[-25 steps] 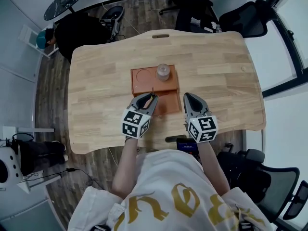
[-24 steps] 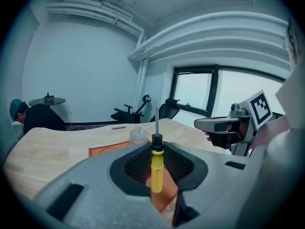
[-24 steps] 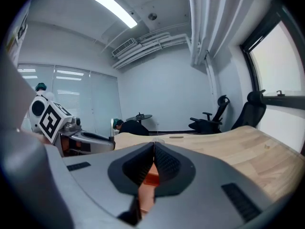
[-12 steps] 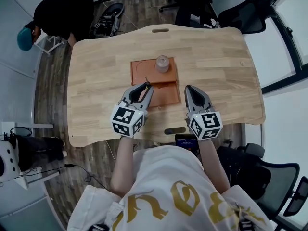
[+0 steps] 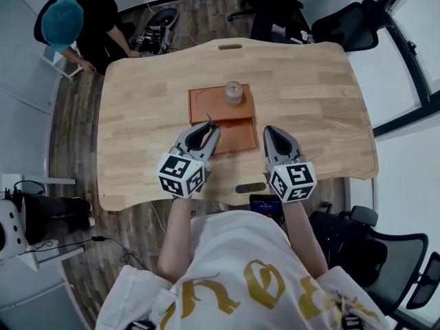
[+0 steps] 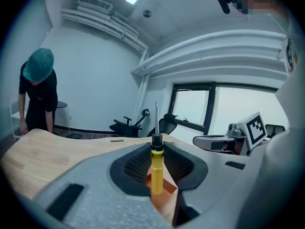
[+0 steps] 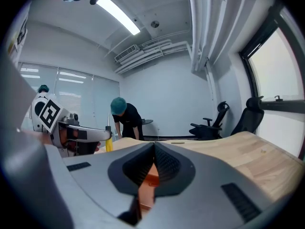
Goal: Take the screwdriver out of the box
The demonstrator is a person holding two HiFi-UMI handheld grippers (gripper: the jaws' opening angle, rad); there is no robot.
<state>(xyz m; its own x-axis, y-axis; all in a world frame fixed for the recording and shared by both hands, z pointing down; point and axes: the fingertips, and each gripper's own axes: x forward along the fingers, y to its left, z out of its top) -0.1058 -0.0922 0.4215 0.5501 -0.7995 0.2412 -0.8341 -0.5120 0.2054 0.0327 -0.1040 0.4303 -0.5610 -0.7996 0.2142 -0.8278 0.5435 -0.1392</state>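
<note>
The screwdriver (image 6: 156, 168) has a yellow handle, a black collar and a thin metal shaft that points up. My left gripper (image 6: 156, 175) is shut on its handle and holds it upright in the air, above the near left corner of the orange box (image 5: 205, 107). In the head view the left gripper (image 5: 210, 130) hangs over that box's front edge. My right gripper (image 5: 270, 130) hovers just right of the box with its jaws shut on nothing. Through the right gripper (image 7: 154, 146) I see the box (image 7: 151, 180) below and the yellow handle (image 7: 108, 144) at the left.
A clear jar (image 5: 234, 93) stands on the box's far right part. The wooden table (image 5: 309, 102) stretches out on both sides. A dark phone (image 5: 267, 205) lies at the near edge. A person in black with a teal cap (image 5: 69, 26) bends down beyond the far left corner. Office chairs (image 5: 350, 23) stand behind.
My left gripper has risen with the screwdriver, lifting it off the box. The right gripper lifted slightly. The person in the background has moved into fuller view at the far left.
</note>
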